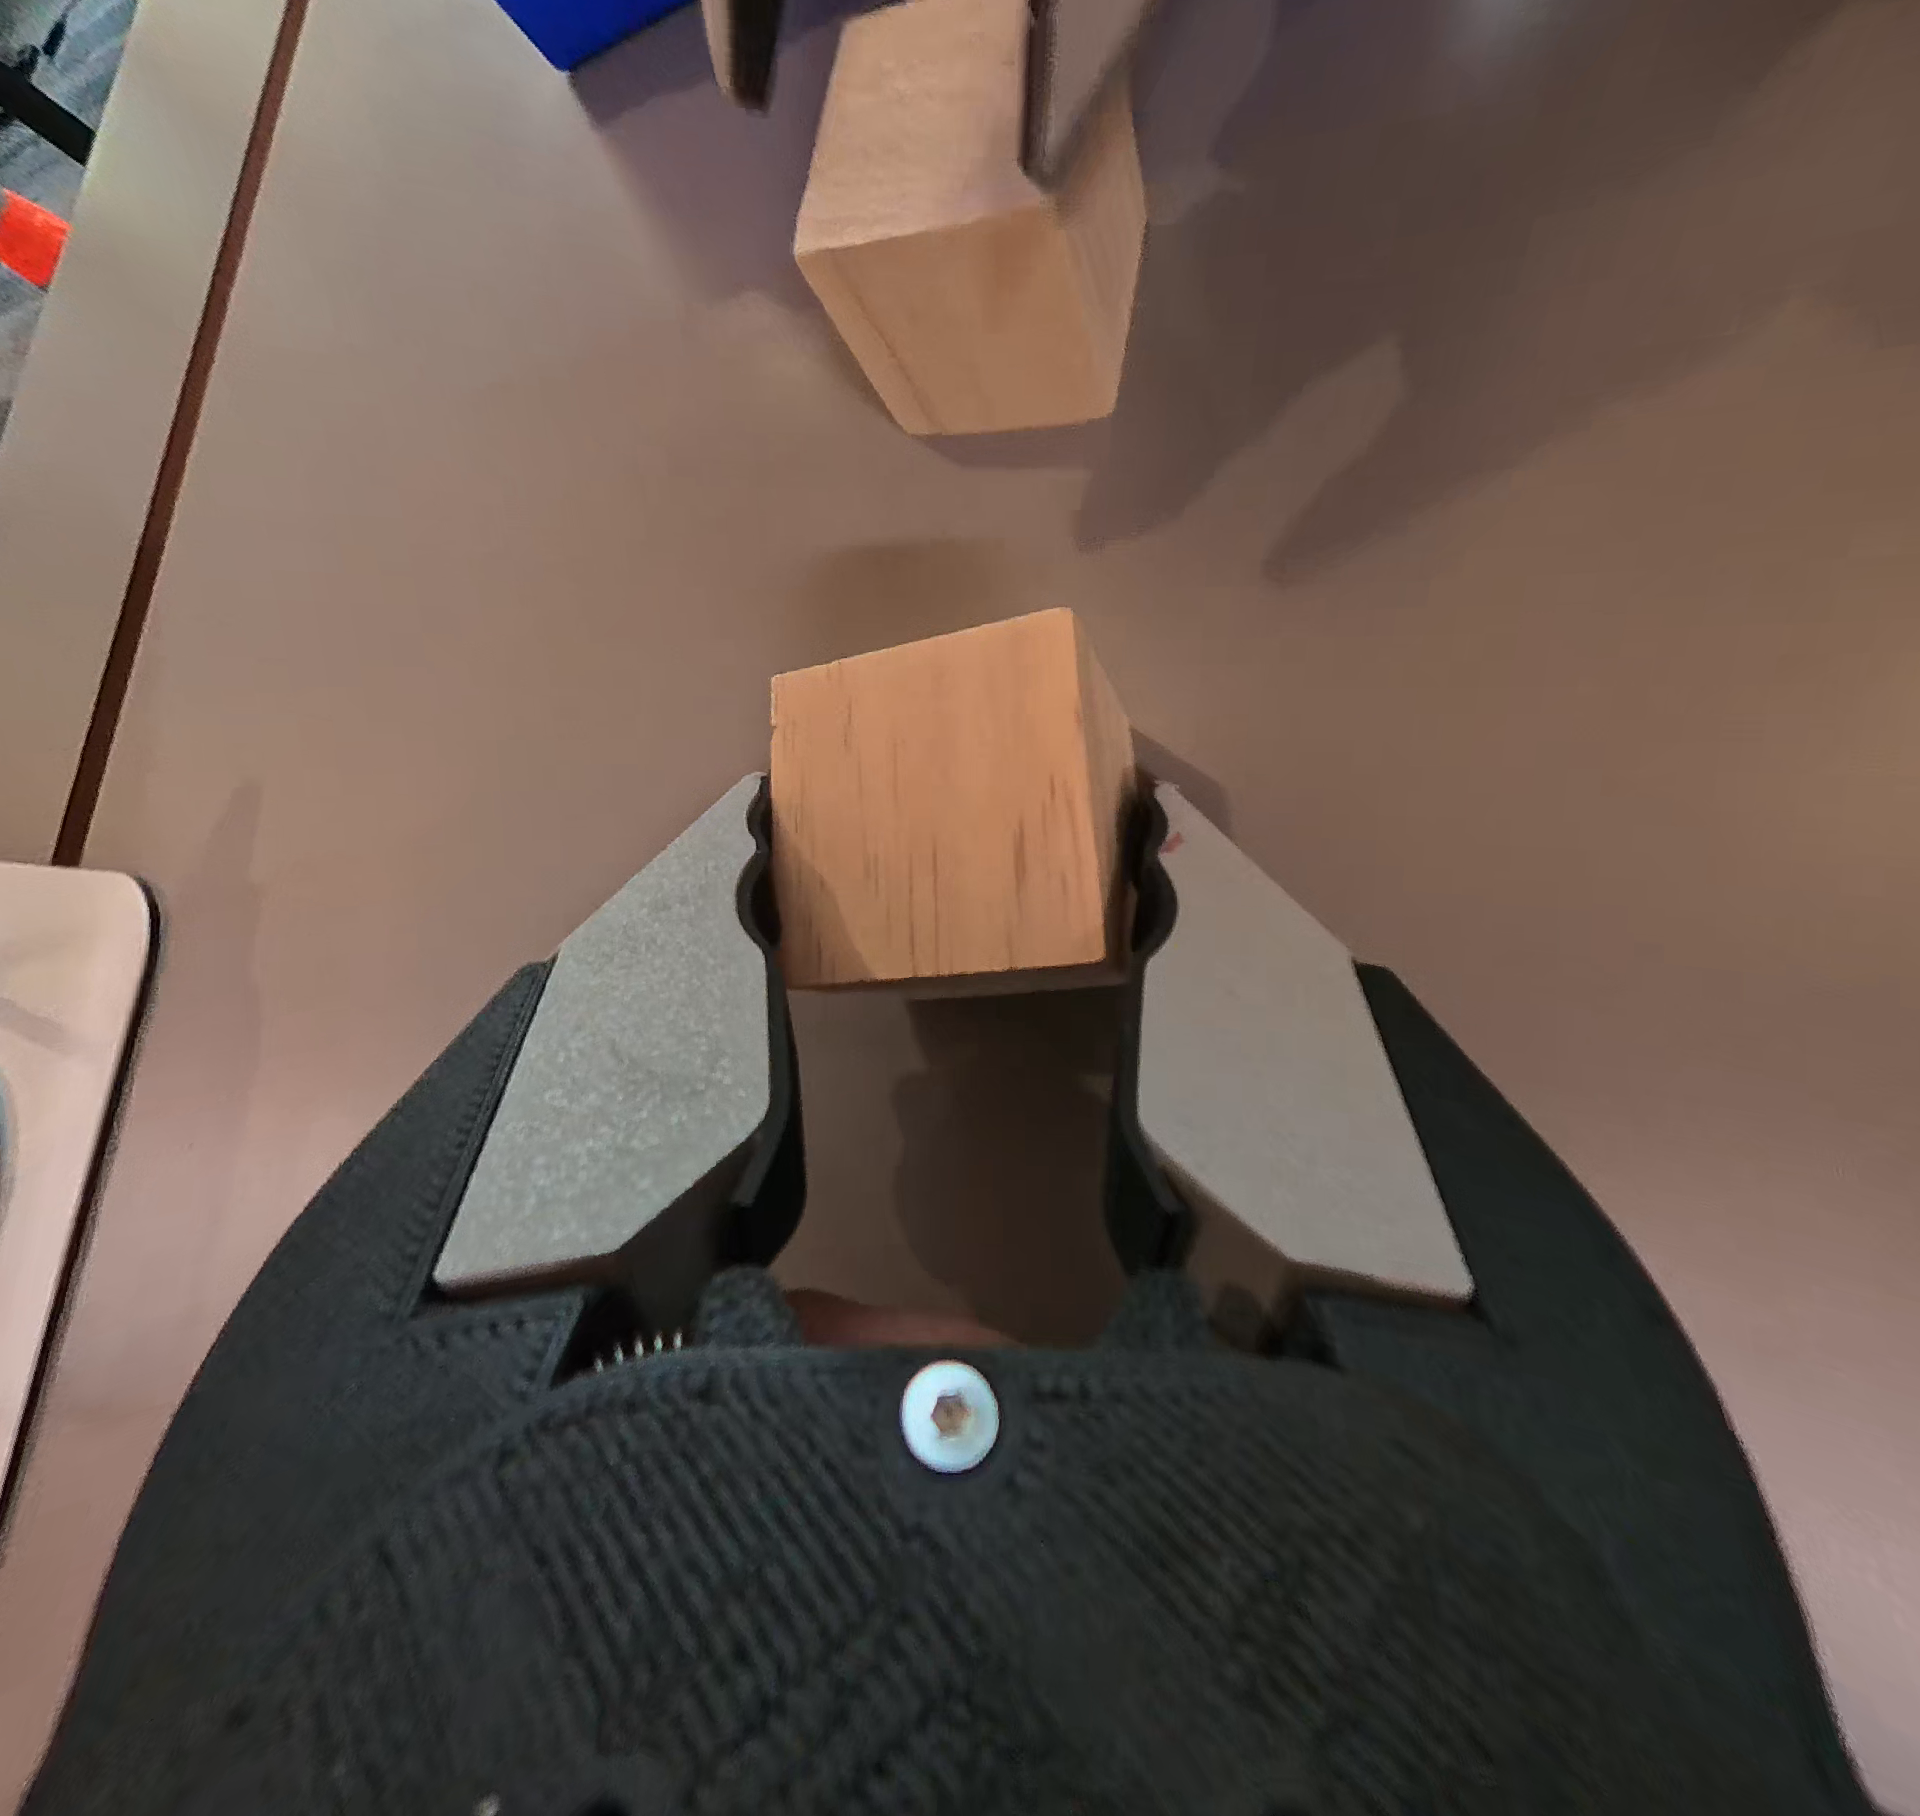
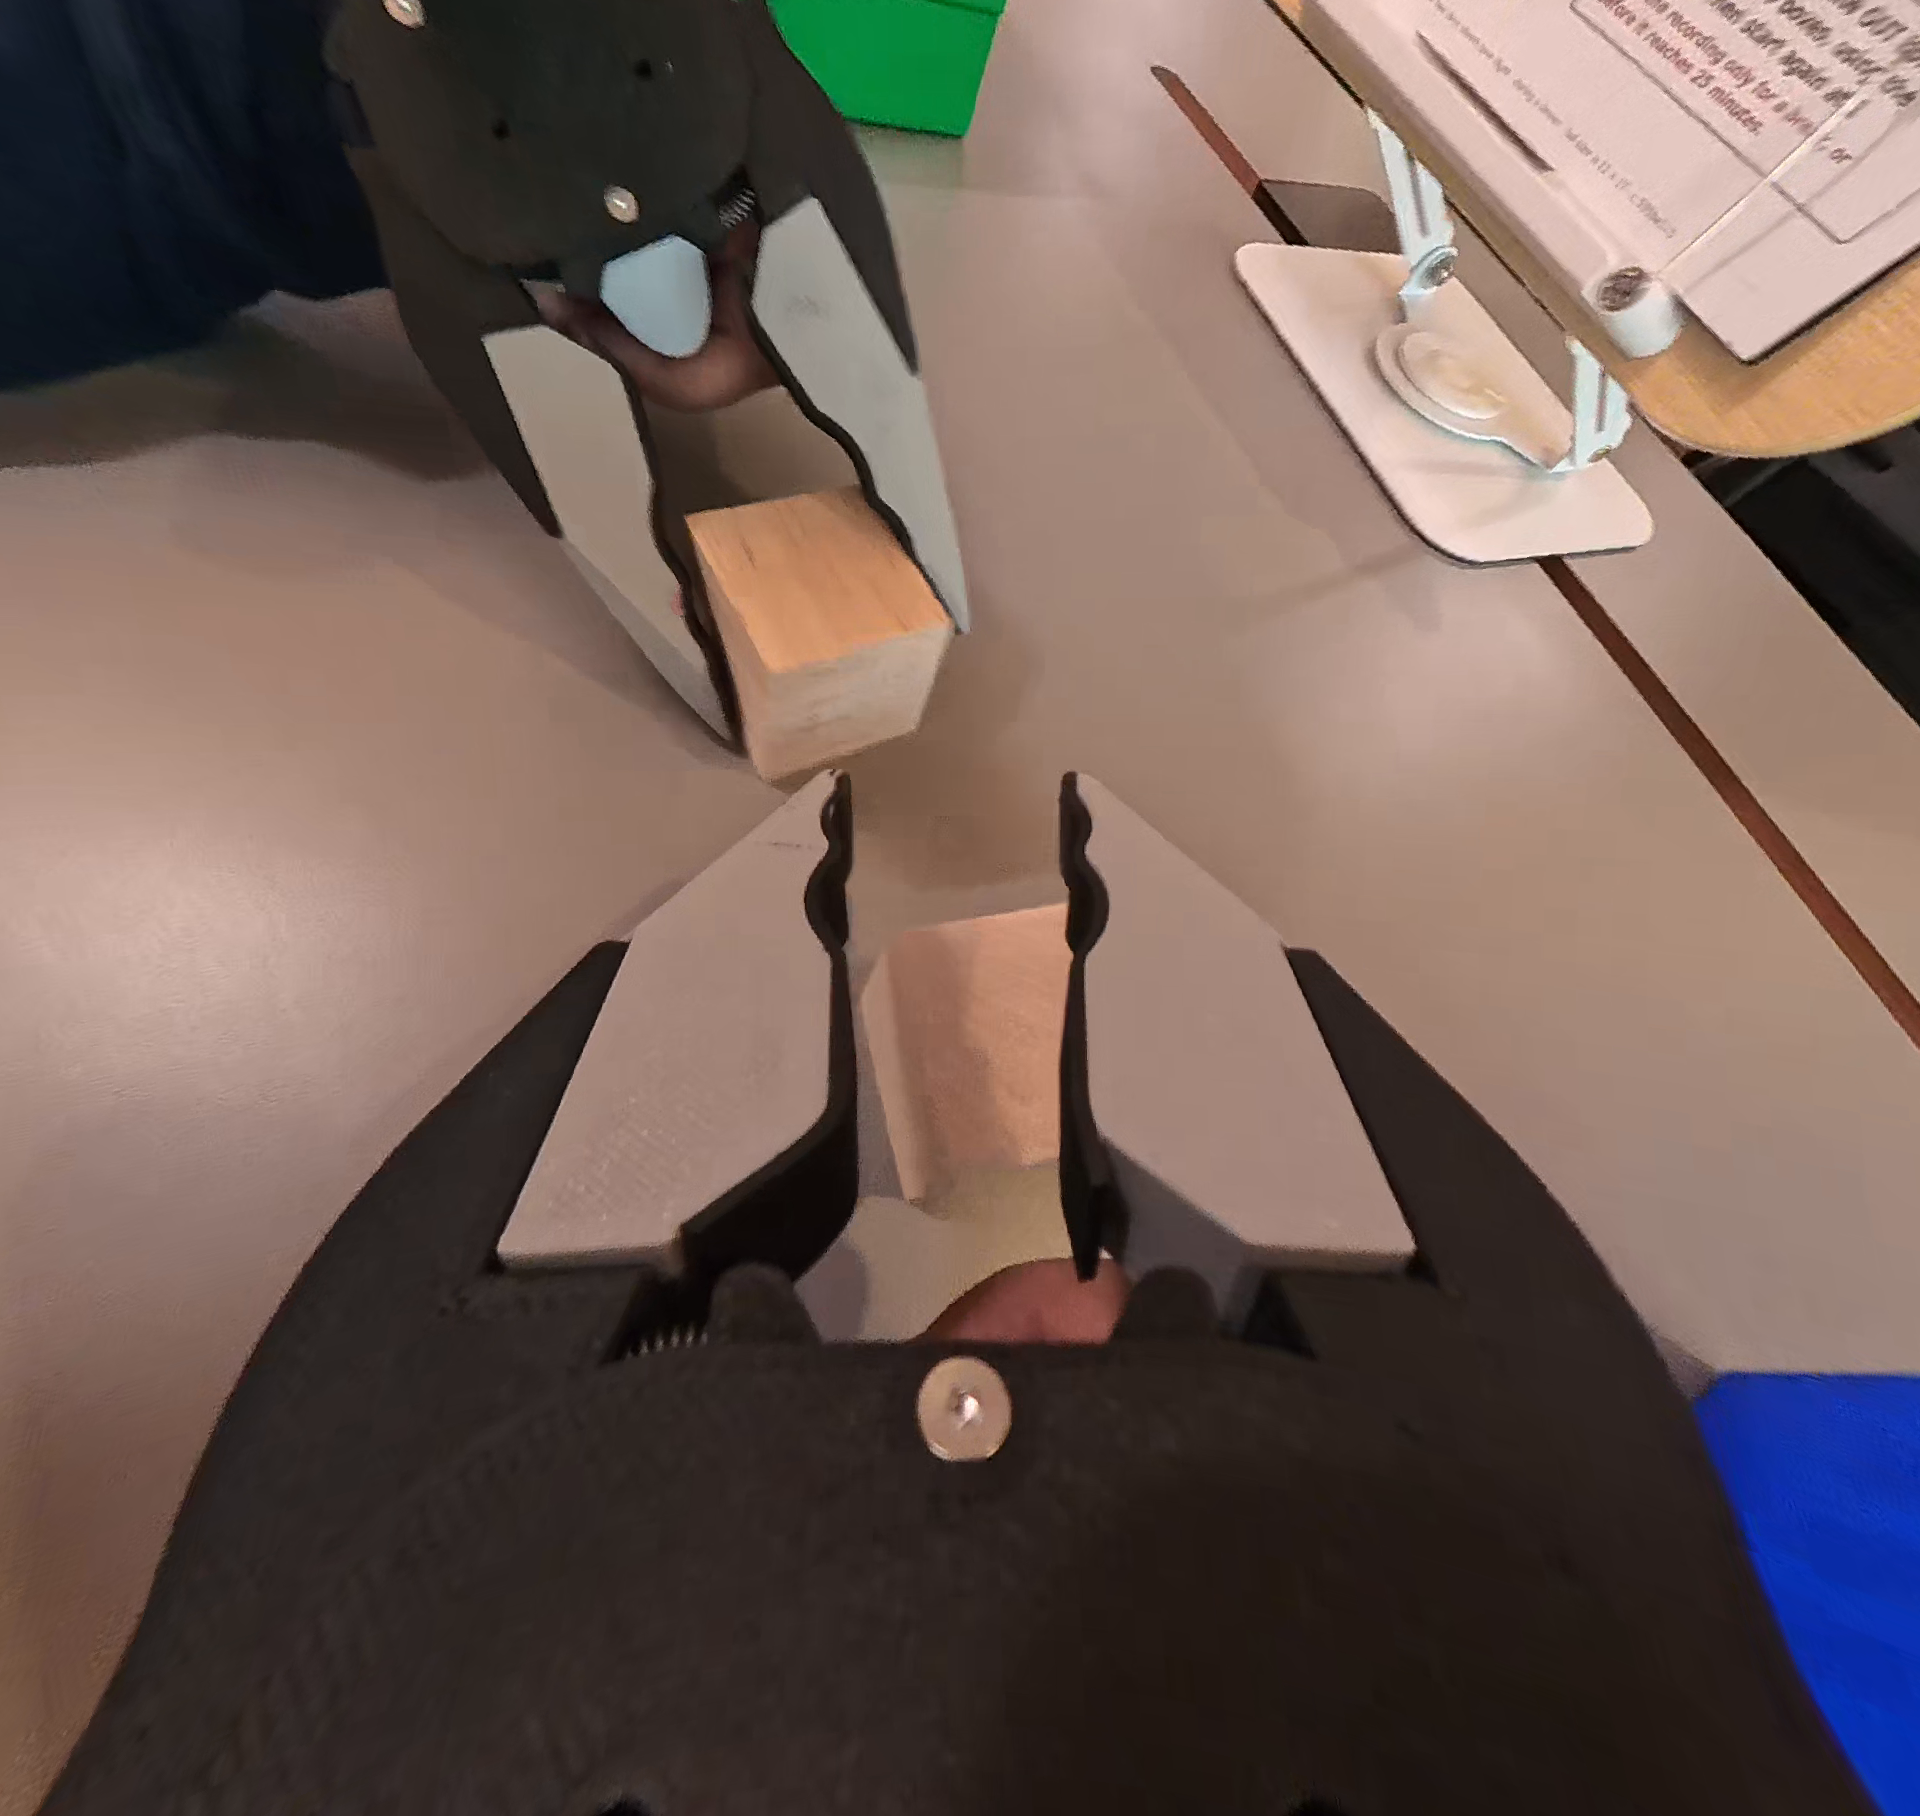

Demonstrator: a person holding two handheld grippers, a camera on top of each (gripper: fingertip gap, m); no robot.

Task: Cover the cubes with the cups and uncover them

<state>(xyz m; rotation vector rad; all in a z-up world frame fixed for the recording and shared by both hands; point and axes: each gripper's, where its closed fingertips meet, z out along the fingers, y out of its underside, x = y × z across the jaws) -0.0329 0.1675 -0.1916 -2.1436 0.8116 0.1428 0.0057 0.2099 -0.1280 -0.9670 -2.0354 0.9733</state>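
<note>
Over the desk (image 2: 1351, 727), I keep my left fingers (image 1: 717, 893) tight on one wooden cube (image 1: 935, 810) and lower it level, while my right fingers (image 2: 831, 893) straddle the other cube (image 2: 977, 1049) with a gap on one side, not yet gripping.

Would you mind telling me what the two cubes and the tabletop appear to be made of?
Both cubes look like unpainted light wood: dark grain streaks show on the faces, with a matte, sanded look. The tabletop seems a smooth grey-beige laminate, judging by its even colour and soft sheen, though that is less certain.

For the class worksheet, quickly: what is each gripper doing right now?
Left gripper: shut on a wooden cube.
Right gripper: open; a second cube sits between its fingers, gap on one side.
</note>
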